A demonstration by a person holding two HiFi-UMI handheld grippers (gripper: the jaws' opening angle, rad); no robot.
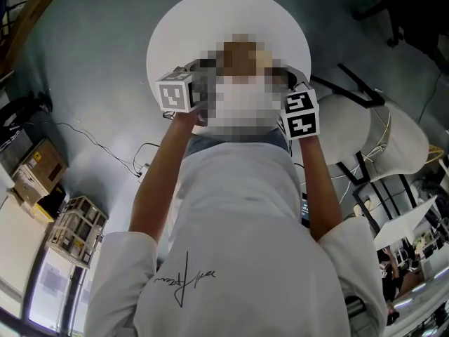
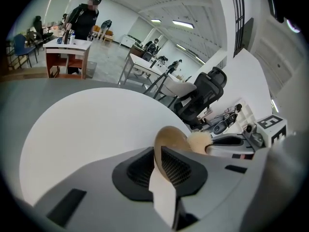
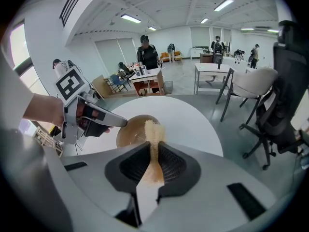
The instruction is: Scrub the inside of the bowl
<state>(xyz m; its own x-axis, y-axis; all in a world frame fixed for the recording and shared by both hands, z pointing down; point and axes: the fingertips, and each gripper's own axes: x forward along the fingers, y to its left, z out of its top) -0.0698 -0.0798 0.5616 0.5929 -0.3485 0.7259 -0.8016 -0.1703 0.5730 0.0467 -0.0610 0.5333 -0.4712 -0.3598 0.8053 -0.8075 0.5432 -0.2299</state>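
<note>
The only writing in sight is a thin script signature on the back of the person's white T-shirt (image 1: 186, 279), too loose to read, and a yellow label on a cardboard box (image 1: 35, 161) at 9 o'clock in the head view, too small to read. The marker cubes carry only black-and-white square patterns. In that view a wooden crate rack (image 1: 74, 229) stands on the floor at 8 o'clock, the round white table (image 1: 175, 27) lies at 12 o'clock, and white chairs (image 1: 405, 142) sit at 3 o'clock. The bowl is hidden there behind the mosaic patch. The left gripper (image 2: 158, 153) has its jaws pinched on the rim of the bowl (image 2: 170, 135) — small, plain, tan wood, browner inside, held over the table with its opening turned toward the right gripper. The right gripper (image 3: 153, 149) has its jaws closed on the handle of a brush (image 3: 152, 129), its pale bristle head at the bowl's mouth, 12 o'clock from the jaws — whether bristles touch wood I cannot tell. A black office chair (image 3: 287, 71) stands beside the table at 3 o'clock in the right gripper view.
</note>
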